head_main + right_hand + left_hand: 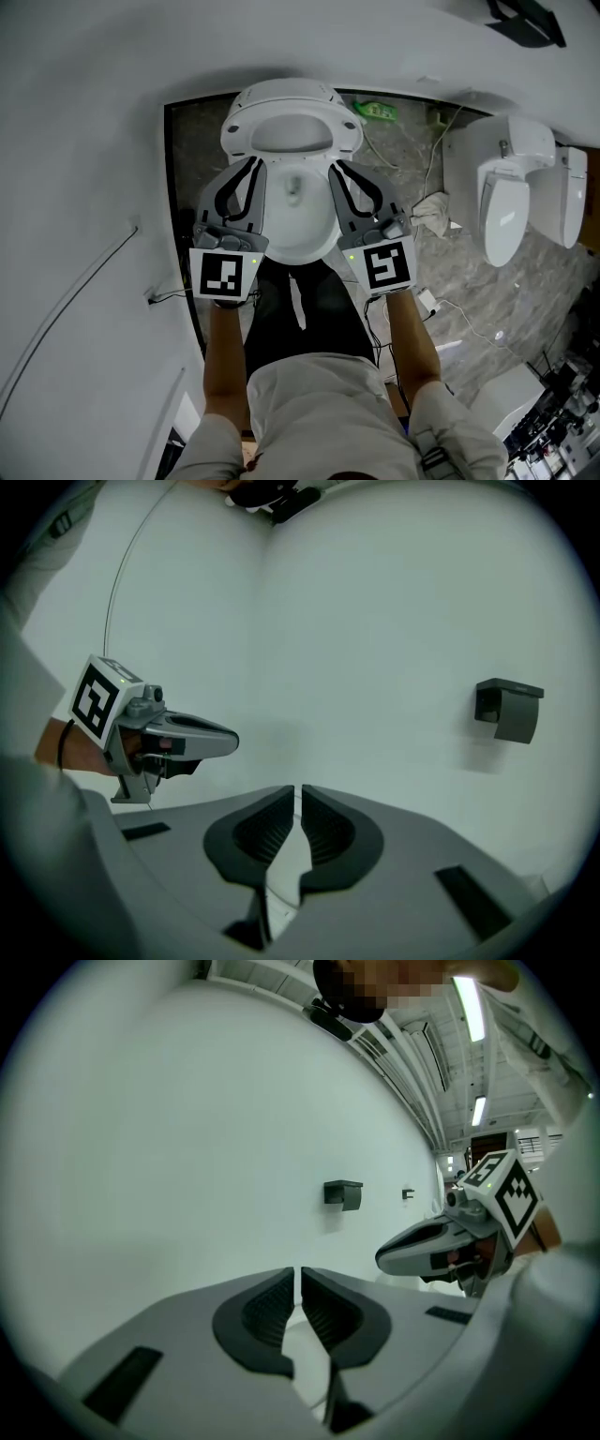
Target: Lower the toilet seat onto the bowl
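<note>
The toilet seat stands tilted up at the back edge of the bowl, ring facing the person, long axis running straight away from them. The left gripper and right gripper, jaws pressed together on nothing, flank the bowl's side rims, tips near the seat's lower edge. A white wall crowds the left; stone floor opens rightward to a second toilet.

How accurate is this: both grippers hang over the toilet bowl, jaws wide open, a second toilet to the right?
Wrong on the jaws: each gripper view shows the left gripper and right gripper with jaws shut, nothing between. They do hang over the toilet bowl, a second toilet to the right.
</note>
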`<state>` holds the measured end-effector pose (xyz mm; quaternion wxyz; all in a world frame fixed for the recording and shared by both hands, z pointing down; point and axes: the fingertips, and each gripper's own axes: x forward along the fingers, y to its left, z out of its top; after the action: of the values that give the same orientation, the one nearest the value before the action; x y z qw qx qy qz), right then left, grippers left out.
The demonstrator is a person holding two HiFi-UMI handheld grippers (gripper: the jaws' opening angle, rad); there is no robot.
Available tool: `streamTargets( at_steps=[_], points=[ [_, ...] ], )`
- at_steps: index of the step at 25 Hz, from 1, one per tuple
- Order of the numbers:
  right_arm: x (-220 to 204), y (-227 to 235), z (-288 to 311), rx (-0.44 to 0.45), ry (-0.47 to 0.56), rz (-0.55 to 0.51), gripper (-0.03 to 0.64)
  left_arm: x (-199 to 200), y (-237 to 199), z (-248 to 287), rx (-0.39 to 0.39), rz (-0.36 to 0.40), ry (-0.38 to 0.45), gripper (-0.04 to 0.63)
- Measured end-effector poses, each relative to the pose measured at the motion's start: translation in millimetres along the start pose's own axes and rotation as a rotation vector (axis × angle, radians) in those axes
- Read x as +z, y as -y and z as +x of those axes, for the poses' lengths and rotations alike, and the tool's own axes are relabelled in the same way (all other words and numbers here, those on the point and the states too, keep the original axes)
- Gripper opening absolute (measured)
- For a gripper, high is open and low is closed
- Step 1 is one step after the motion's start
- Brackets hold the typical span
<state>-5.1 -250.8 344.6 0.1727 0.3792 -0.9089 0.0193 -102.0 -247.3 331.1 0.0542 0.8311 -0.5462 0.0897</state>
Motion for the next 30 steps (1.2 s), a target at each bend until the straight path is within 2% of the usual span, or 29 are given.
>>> streamTargets(
  at_steps=[9, 18, 23, 30],
  points=[
    [-23, 19, 26, -0.035, -0.038, -0.025, 0.025, -21, -9, 23, -0.037, 0.001, -0.021, 0.026],
    [-41, 32, 52, -0.067, -0.087, -0.022, 0.026, -43, -23, 52, -0.084, 0.039, -0.053, 0.026],
    [-51, 35, 70, -0.07, -0.108, -0.033, 0.092, -54, -31, 66, -0.115, 0.062, -0.062, 0.028],
    [-61, 37, 92, -0.064, -0.132, -0.049, 0.116, -66, -38, 84, -0.151, 0.093, -0.083, 0.028]
  ],
)
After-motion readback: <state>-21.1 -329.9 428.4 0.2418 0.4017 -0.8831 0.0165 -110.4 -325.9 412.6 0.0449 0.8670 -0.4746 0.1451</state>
